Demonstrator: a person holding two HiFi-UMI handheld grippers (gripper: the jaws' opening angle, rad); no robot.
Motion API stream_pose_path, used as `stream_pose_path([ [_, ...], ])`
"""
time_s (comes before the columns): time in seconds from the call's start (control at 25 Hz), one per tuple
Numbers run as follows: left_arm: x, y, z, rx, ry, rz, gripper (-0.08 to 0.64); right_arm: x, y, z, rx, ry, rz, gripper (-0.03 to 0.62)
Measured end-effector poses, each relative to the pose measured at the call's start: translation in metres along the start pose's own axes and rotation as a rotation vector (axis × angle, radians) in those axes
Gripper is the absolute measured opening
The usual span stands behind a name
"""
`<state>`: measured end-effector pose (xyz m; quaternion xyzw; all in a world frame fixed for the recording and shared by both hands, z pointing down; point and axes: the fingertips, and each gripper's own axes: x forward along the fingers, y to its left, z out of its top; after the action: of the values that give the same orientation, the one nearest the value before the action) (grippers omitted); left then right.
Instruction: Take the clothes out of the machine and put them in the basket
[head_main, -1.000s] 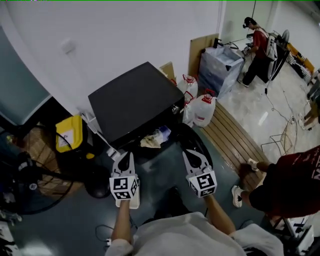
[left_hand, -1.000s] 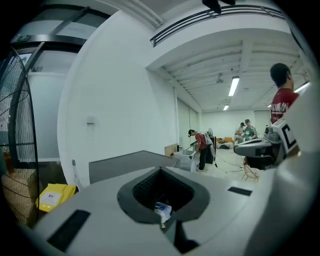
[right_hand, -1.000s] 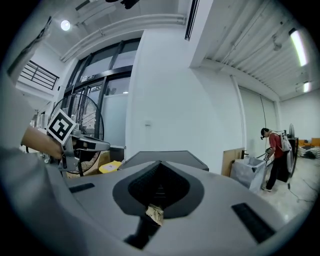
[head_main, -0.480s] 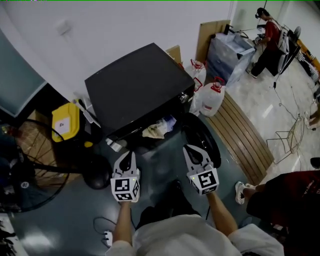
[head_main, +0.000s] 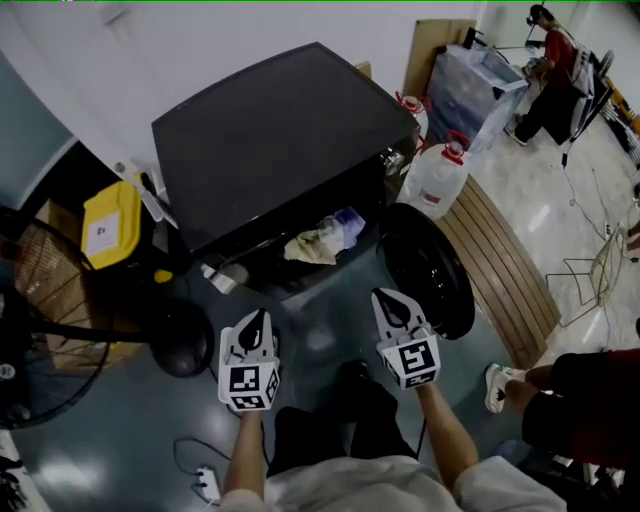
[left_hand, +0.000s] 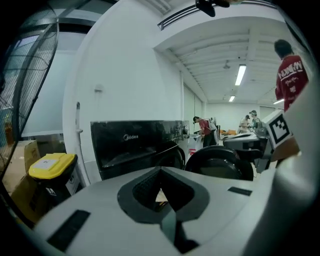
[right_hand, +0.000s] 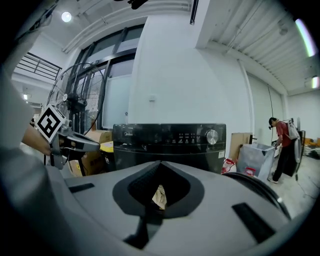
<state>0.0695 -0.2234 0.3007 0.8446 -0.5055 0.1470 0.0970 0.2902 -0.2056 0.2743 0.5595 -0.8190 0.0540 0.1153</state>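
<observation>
**Squared up to the open washer**

We hold both tools low in front of the washing machine (head_main: 270, 140), its round door (head_main: 432, 272) swung open on the right. The left tool (head_main: 254, 320) and right tool (head_main: 388, 301) each have their jaws pressed together, with nothing in them. The clothes (head_main: 318, 240) sit bunched at the drum mouth, just ahead. By our reckoning the reach comes next: spread a tool, push in, pinch the cloth.

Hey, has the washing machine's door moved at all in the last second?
No. The door still hangs swung open at the right of the washing machine, beside the clothes in its opening.
</observation>
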Motion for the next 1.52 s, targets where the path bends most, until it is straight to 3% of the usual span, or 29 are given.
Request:
stream_pose_path([
  [0.36,0.068,0.029,-0.133,-0.001,-0.028,0.012,0.018,0.068,-0.006,-0.134,-0.032,-0.012,0.000,0.025],
  [0.8,0.119,0.063,-0.249,0.014,-0.092,0.041,0.018,0.137,-0.003,-0.255,-0.061,-0.058,0.019,0.026],
  [1.08,0.126,0.085,-0.294,0.018,-0.148,0.069,0.018,0.160,0.014,-0.302,-0.087,-0.091,0.041,0.026],
  [1.32,0.121,0.090,-0.310,0.022,-0.168,0.082,0.018,0.161,0.018,-0.298,-0.148,-0.113,0.040,0.026],
  [1.52,0.119,0.085,-0.311,0.022,-0.177,0.072,0.018,0.169,0.023,-0.300,-0.294,-0.068,0.037,0.026],
])
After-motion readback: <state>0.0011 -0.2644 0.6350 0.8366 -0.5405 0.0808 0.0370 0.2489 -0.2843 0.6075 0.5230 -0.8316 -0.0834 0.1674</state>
